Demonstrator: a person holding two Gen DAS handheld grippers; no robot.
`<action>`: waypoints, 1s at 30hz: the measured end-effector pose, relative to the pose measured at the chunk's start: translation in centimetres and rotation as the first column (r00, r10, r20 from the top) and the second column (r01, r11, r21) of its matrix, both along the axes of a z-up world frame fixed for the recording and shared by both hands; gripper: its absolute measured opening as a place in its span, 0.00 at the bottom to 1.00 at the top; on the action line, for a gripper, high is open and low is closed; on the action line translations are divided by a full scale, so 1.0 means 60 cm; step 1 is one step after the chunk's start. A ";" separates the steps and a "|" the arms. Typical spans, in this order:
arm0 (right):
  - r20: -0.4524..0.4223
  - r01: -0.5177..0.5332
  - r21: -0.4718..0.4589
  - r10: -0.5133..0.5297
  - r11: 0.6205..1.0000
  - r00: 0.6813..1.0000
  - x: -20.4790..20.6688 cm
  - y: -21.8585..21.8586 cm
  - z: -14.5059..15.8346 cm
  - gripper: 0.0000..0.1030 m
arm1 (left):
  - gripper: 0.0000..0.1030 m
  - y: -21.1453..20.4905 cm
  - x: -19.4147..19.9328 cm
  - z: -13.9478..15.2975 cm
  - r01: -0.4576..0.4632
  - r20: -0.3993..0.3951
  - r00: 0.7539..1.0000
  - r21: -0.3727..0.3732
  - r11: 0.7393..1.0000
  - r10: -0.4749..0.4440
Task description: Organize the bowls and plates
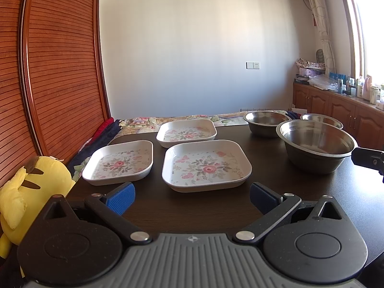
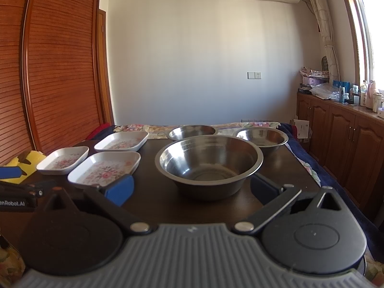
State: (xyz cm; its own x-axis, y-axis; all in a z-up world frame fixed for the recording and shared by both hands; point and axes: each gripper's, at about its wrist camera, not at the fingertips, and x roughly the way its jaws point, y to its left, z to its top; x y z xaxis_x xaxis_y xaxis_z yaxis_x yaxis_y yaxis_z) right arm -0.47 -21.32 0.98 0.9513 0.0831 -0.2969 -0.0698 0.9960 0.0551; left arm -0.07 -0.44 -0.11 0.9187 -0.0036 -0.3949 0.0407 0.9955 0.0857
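Three square white plates with flower prints lie on the dark table (image 1: pixel 192 211): a near one (image 1: pixel 206 165), a left one (image 1: pixel 118 162) and a far one (image 1: pixel 186 132). Three steel bowls stand to the right: a large near one (image 1: pixel 316 147), a far one (image 1: pixel 266 123) and a far right one (image 1: pixel 321 120). My left gripper (image 1: pixel 192 199) is open and empty, just in front of the near plate. My right gripper (image 2: pixel 192 189) is open, its blue pads either side of the near bowl's base (image 2: pixel 208 165). The plates show at the left in the right wrist view (image 2: pixel 105 170).
A yellow plush toy (image 1: pixel 31 192) sits off the table's left edge. A bed with a floral cover (image 1: pixel 192 118) lies behind the table. A wooden wardrobe (image 1: pixel 48 72) stands at the left, low cabinets (image 1: pixel 336 105) with bottles at the right.
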 end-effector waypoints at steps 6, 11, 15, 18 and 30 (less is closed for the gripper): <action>0.000 0.000 -0.001 0.000 1.000 1.000 0.000 0.000 0.000 1.00 | 0.99 -0.001 0.000 0.000 0.000 0.000 1.000 0.001 1.000 0.000; 0.000 0.000 -0.001 0.000 1.000 1.000 0.000 0.000 0.000 1.00 | 0.99 0.000 0.000 0.000 0.000 0.000 1.000 0.001 1.000 0.000; 0.000 0.000 -0.001 0.000 1.000 1.000 0.000 0.000 0.000 1.00 | 0.99 0.000 0.000 0.000 0.001 0.000 1.000 0.001 1.000 -0.001; 0.000 0.000 -0.002 0.000 1.000 1.000 0.000 0.000 0.000 1.00 | 0.99 0.000 0.000 0.001 0.001 0.000 1.000 0.001 1.000 -0.001; -0.005 -0.007 -0.002 0.007 1.000 1.000 -0.001 0.003 0.000 1.00 | 0.99 0.003 0.004 0.002 0.003 -0.008 1.000 0.000 1.000 -0.003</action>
State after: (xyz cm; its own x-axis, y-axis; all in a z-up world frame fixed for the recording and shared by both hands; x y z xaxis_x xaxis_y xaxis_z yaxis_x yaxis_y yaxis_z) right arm -0.51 -21.11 0.95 0.9493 0.0892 -0.3016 -0.0767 0.9956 0.0532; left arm 0.19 -0.27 0.01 0.9157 -0.0061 -0.4018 0.0440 0.9954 0.0854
